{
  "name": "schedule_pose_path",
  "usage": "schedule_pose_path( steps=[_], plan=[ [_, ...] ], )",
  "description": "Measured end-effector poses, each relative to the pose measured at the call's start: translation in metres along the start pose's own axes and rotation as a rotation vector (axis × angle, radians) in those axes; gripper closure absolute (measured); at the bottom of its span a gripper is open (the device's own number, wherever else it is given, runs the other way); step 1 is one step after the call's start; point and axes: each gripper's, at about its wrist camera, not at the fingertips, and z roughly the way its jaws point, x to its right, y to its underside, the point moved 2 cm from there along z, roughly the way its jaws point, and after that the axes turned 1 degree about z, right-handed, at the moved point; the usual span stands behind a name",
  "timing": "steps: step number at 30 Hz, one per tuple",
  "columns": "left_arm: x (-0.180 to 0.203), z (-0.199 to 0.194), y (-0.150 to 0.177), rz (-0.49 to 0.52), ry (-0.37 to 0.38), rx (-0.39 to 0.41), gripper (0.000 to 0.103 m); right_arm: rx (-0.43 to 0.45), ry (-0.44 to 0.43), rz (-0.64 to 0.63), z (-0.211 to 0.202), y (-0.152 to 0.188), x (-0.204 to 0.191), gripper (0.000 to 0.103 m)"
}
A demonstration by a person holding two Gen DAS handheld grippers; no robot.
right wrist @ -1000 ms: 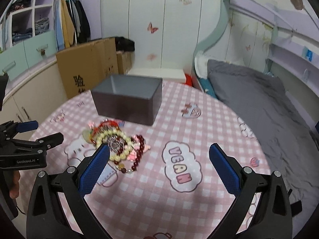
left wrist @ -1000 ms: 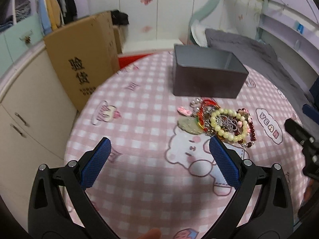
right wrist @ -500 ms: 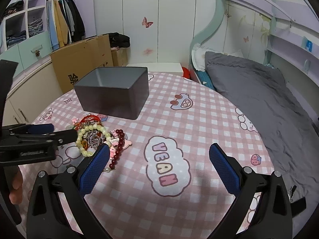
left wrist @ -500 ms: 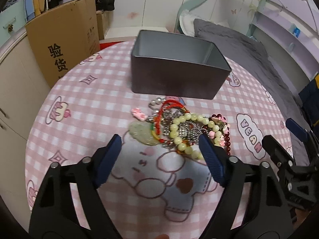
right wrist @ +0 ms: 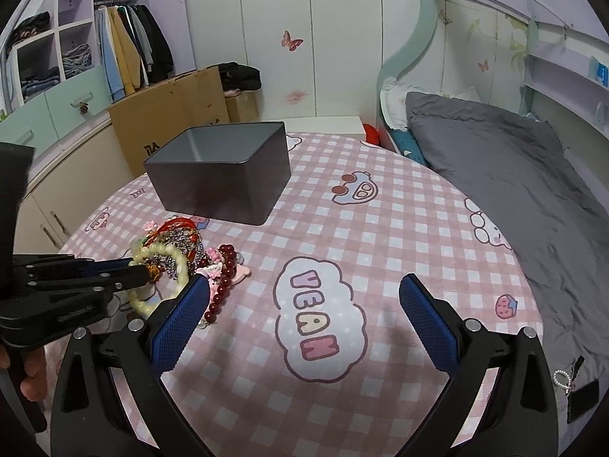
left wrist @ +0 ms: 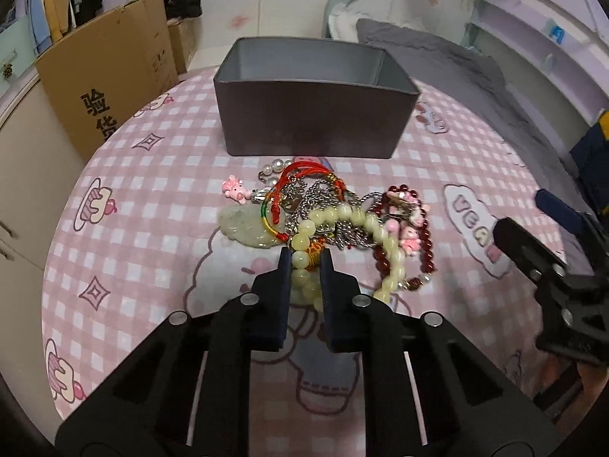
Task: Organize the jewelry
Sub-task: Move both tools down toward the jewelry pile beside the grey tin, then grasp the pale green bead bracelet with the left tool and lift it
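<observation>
A tangled pile of jewelry lies on the pink checked table in front of an open dark grey box (left wrist: 312, 114). My left gripper (left wrist: 304, 262) is shut on the pale yellow-green bead bracelet (left wrist: 377, 232) at the pile's near edge. Beside it lie a dark red bead bracelet (left wrist: 426, 255), a red cord bracelet (left wrist: 300, 173), a pale jade pendant (left wrist: 243, 224) and a pink charm (left wrist: 234, 188). My right gripper (right wrist: 304, 304) is open and empty, low over the table right of the pile (right wrist: 179, 251). The box (right wrist: 224, 175) shows behind the pile there, and the left gripper (right wrist: 142, 272) comes in from the left.
A cardboard box (left wrist: 102, 87) stands off the table's far left edge by cream cabinets. A bed with a grey cover (right wrist: 506, 175) runs along the right side. The table edge curves close on the left and near sides.
My left gripper has moved forward to the pile and closed on the pale bead bracelet. My right gripper has stayed open and shifted slightly.
</observation>
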Motion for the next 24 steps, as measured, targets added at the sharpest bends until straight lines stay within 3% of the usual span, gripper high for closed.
schedule_pose_path(
  steps=[6, 9, 11, 13, 16, 19, 22, 24],
  plan=[
    [-0.020, -0.029, 0.000, -0.030, 0.045, 0.057, 0.094, -0.005, -0.024, -0.014, -0.001, -0.001, -0.007, 0.007],
    [-0.026, -0.039, 0.001, -0.033, 0.026, 0.082, 0.094, -0.009, -0.038, -0.037, 0.002, -0.003, -0.016, 0.009],
    [-0.032, -0.043, 0.002, -0.043, 0.039, 0.092, 0.094, -0.018, -0.060, -0.064, 0.008, -0.007, -0.026, 0.016],
    [-0.036, -0.046, 0.001, -0.045, 0.043, 0.099, 0.094, -0.029, -0.087, -0.091, 0.015, -0.010, -0.037, 0.033],
    [-0.041, -0.050, 0.002, -0.050, 0.050, 0.107, 0.094, -0.056, -0.141, -0.119, 0.027, -0.016, -0.052, 0.047],
    [-0.049, -0.052, 0.004, -0.053, 0.066, 0.114, 0.094, -0.070, -0.139, -0.157, 0.035, -0.019, -0.061, 0.061],
    [-0.050, -0.050, 0.003, -0.052, 0.086, 0.115, 0.094, -0.104, -0.143, -0.185, 0.047, -0.019, -0.067, 0.072],
    [-0.051, -0.049, 0.002, -0.052, 0.098, 0.114, 0.094, -0.114, -0.136, -0.199, 0.050, -0.017, -0.068, 0.073]
  ],
)
